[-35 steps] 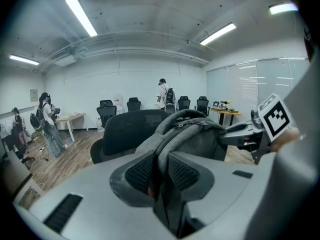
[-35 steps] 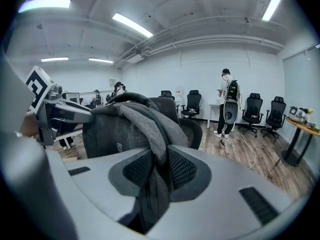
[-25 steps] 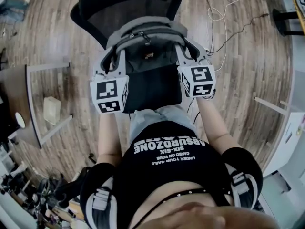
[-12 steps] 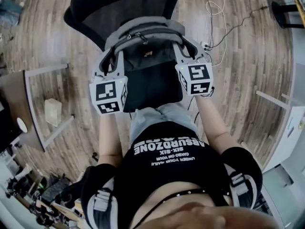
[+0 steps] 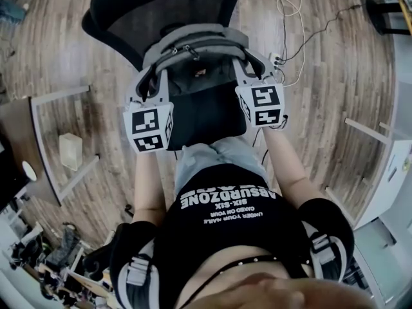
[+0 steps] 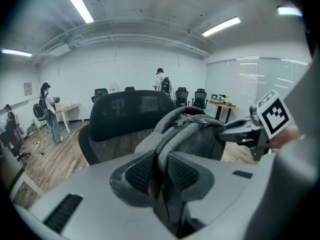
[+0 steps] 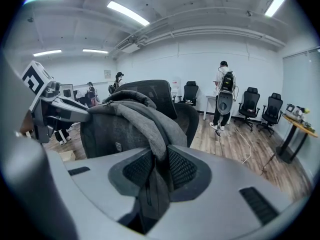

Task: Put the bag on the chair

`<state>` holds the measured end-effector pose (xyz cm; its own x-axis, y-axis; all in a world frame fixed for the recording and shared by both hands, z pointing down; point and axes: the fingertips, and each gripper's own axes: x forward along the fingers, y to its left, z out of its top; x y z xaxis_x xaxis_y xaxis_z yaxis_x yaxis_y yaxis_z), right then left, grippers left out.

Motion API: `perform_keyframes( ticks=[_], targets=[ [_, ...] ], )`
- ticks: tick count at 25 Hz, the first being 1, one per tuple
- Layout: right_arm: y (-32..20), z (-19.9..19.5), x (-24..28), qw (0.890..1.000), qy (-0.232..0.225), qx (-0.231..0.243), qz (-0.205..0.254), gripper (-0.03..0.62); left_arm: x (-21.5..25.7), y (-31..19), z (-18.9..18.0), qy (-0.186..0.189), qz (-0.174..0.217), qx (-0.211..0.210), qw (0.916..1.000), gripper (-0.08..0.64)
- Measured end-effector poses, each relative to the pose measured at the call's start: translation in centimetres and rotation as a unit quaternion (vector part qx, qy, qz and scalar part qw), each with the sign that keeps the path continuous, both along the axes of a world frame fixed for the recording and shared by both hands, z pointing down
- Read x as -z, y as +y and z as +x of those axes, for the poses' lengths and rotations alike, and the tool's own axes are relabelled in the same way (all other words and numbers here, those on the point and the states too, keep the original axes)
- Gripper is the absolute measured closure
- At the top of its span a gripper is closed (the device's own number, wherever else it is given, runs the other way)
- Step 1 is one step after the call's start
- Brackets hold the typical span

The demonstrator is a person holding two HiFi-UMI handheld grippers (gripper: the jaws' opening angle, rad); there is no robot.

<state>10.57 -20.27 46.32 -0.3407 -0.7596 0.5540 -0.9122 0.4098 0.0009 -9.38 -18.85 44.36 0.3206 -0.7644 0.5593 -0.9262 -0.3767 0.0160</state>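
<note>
1. The left gripper has both ribbed pads pinching a grey shoulder strap of the backpack; only the fabric keeps the jaws apart
2. The right gripper is in the same condition, its pads clamped on the grey strap at the backpack's other side
3. Location: the backpack hangs between the two grippers, close in front of the mesh backrest of the black office chair. It appears to be over the seat, toward its rear edge
4. Progress: the pick-up and the carry to the chair are judged complete. The bag's own body hides its base, so contact with the seat cannot be confirmed. Outstanding: lower until the seat bears the weight, release both straps, withdraw
5. Orientation: upright. The long axis runs vertical, with the zippered top uppermost and the base toward the seat. One broad dark face is turned to the person and the other to the backrest. The width runs from gripper to gripper, parallel with the backrest
</note>
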Motion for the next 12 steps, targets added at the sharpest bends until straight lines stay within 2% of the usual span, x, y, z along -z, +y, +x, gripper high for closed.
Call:
perform_keyframes(
  ticks=[12],
  targets=[
    [-0.1,0.1,-1.7,1.000,0.015,0.003,-0.014,0.502,-1.6,-0.1,0.4,-0.008,-0.019,-0.004,0.9998,0.465]
  ],
)
